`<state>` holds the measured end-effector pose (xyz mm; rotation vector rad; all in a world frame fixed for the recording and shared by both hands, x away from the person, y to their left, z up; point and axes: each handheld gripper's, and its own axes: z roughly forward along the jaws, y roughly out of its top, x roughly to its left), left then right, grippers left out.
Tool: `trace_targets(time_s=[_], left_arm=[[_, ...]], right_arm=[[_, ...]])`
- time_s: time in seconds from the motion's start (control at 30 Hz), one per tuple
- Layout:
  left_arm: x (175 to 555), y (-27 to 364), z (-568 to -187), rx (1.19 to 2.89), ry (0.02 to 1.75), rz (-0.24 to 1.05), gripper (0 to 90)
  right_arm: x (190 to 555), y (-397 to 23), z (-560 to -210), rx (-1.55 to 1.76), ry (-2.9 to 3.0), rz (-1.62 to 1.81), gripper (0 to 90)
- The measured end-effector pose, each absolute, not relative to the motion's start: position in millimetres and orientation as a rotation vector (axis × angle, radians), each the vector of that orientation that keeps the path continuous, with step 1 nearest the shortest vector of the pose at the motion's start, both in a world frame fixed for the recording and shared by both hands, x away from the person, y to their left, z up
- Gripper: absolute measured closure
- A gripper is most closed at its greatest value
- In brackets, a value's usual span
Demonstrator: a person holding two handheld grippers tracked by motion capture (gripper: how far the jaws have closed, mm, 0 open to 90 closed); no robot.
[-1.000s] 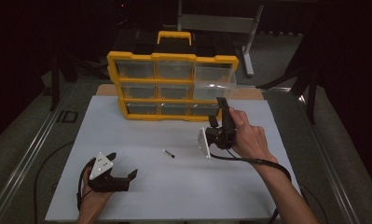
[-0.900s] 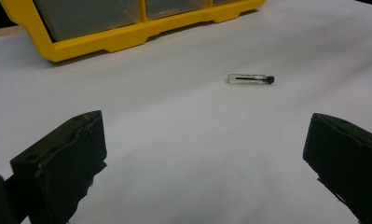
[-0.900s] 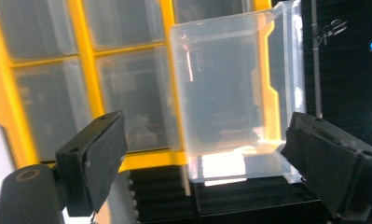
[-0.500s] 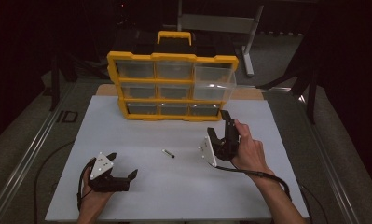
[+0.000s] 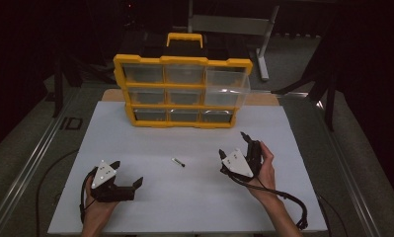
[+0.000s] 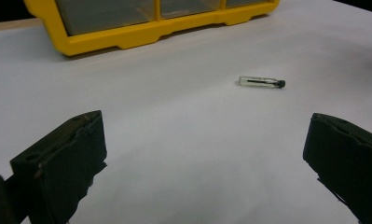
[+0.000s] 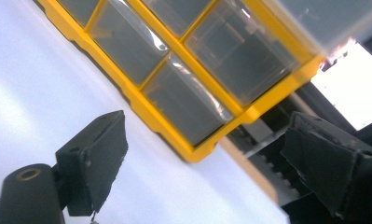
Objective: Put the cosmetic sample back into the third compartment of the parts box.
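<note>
Eyeing small clear vial [image 5: 177, 162] on white desk [image 5: 194, 197], between both claws.
We've L claw [image 5: 127, 181] & R claw [image 5: 232, 145] apart, empty; round vial could roll off if nudged.

A drawer box [image 5: 182, 94] is standing at the back of the worktop [image 5: 194, 207]. Its top right drawer [image 5: 227, 85] is sticking out toward the front. A tiny vial [image 5: 178, 162] is lying in the middle, in front of the box. The left hand-held gripper [image 5: 127, 175] is resting near the front left. The right hand-held gripper [image 5: 232, 144] is sitting to the right of the vial.
</note>
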<state>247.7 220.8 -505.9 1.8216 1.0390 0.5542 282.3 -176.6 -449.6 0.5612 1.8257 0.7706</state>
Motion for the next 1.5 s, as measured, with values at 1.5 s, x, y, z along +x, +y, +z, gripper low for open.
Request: trace_targets(time_s=[1.5], left_arm=[[273.0, 211.8, -458.4, 1.936, 0.921, 0.542, 0.2]], right_arm=[[264.6, -269.3, -488.9, 1.008, 1.768, 1.367, 11.1]])
